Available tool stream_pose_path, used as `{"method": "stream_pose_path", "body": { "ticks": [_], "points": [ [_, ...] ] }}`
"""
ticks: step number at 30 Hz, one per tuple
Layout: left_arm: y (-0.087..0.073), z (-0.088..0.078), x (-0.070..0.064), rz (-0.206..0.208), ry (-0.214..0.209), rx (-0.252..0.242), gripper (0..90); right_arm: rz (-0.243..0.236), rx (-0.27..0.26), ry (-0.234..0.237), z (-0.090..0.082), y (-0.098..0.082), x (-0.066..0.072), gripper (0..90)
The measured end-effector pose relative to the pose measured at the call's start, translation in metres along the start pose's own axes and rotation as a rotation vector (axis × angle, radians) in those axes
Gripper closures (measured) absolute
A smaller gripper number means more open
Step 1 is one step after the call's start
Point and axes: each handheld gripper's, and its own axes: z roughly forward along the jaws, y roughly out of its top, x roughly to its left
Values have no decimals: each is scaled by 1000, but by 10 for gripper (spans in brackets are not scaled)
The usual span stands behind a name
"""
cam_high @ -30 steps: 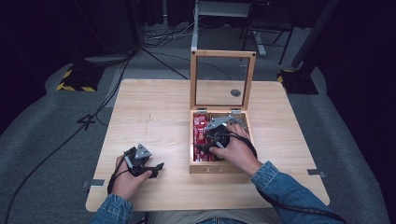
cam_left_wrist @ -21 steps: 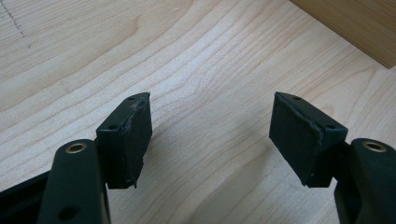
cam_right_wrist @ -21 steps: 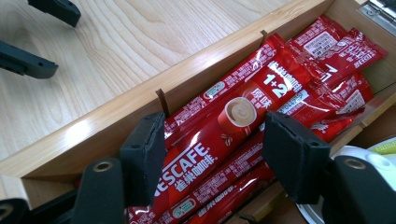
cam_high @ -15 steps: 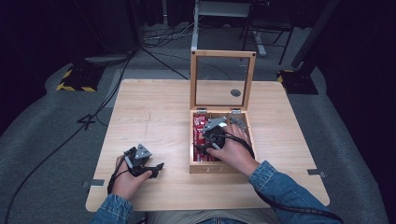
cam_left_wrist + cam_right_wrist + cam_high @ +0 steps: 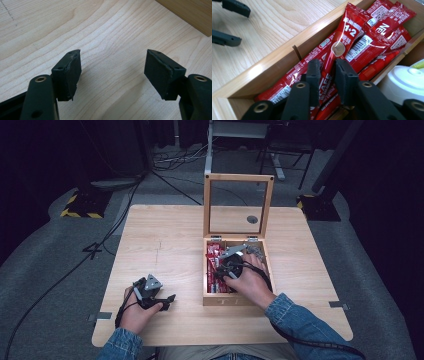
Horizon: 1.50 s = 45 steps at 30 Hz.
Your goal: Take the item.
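- Red sachets lie heaped in the left compartment of the wooden box, whose glazed lid stands upright.
- My right gripper reaches into that compartment; its jaws are clamped on one sachet, which runs up between the pads and slants above the heap.
- A white lid shows in the neighbouring compartment.
- My left gripper rests low over the bare table, well apart from the box, jaws spread wide and grasping nothing.
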Motion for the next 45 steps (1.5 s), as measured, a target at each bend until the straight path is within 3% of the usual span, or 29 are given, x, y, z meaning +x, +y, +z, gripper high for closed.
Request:
{"method": "stream_pose_path", "body": {
  "ticks": [6, 19, 28, 45],
  "points": [
    [0, 0, 1, 5, 4, 3, 303, 46, -30, 23, -6, 2, 2, 845],
    [0, 1, 2, 9, 7, 7, 303, 50, -127, 34, -21, 6, 0, 858],
    [3, 7, 4, 18, 2, 10, 300, 49, -212, 47, -46, 11, -3, 863],
    [6, 13, 12, 39, 6, -11, 284, 62, -277, 4, -88, 2, -19, 865]
  ]
}}
